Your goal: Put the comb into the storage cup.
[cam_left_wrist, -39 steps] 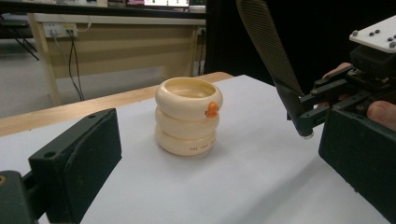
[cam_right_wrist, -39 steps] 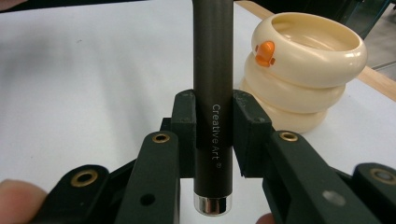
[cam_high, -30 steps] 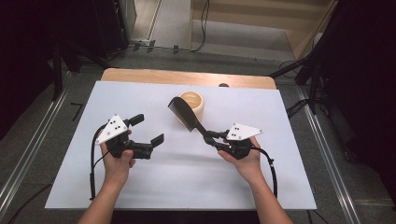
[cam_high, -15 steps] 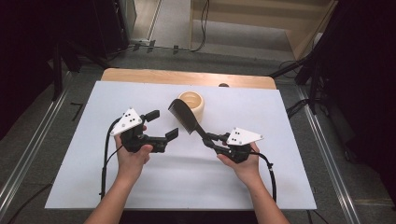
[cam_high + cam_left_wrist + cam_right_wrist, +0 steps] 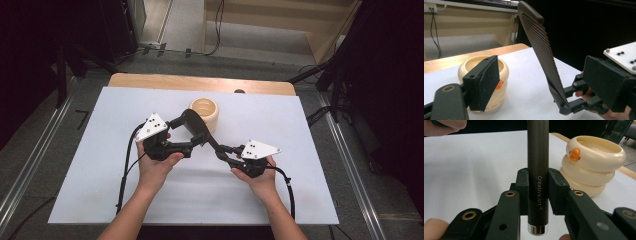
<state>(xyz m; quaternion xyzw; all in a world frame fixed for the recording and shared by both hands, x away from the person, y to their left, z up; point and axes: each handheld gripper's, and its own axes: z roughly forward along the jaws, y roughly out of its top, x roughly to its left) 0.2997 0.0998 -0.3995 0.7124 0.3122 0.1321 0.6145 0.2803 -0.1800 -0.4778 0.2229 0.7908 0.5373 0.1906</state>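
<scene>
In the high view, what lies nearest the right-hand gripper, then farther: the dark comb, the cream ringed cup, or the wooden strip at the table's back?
1. Dark comb: clamped in the right gripper.
2. Cream ringed cup: behind, leftward.
3. Wooden strip: back edge.

My left gripper (image 5: pixel 192 142) and right gripper (image 5: pixel 223 151) are black, each topped by a white three-cornered plate with dark dots, black cables trailing; brass-ringed pivots show.
</scene>
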